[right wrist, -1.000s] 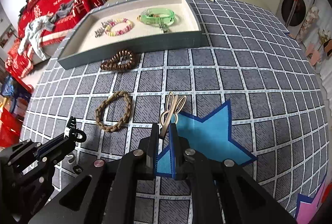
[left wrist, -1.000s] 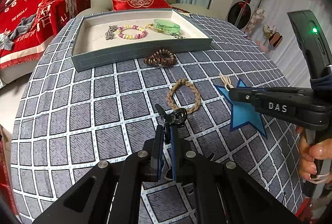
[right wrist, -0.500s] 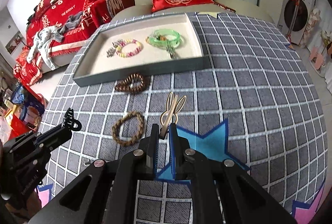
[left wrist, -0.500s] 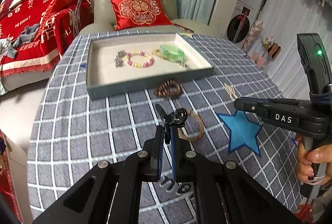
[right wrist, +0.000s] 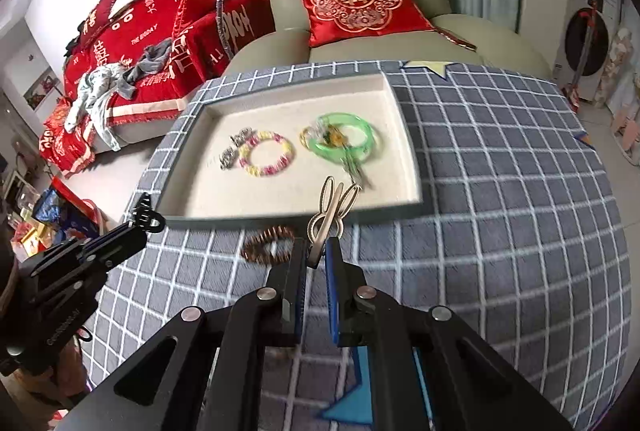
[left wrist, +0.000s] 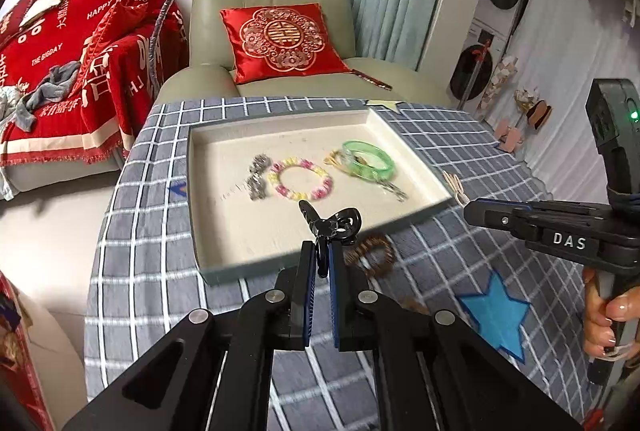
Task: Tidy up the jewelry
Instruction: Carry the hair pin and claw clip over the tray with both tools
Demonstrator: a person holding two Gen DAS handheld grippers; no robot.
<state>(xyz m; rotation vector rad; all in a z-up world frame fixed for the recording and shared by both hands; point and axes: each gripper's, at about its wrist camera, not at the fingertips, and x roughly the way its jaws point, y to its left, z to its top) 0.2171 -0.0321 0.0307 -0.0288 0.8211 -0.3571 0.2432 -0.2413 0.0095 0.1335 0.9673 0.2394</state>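
Left tool (left wrist: pixel 319 263) pinches a black clip (left wrist: pixel 332 225); right tool (right wrist: pixel 316 263) pinches a gold hairpin (right wrist: pixel 330 209). Brown bracelet (right wrist: pixel 267 249) waits on the worktop before the tray (right wrist: pixel 280 221), where the green bangle (right wrist: pixel 347 141) and beaded bracelet (right wrist: pixel 266 153) already lie.

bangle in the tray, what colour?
Translucent green bangle in the tray; it shows best in the right wrist view.

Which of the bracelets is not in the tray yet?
The brown beaded bracelet: it lies on the checked cloth before the tray; the pink-yellow one and green bangle lie inside.
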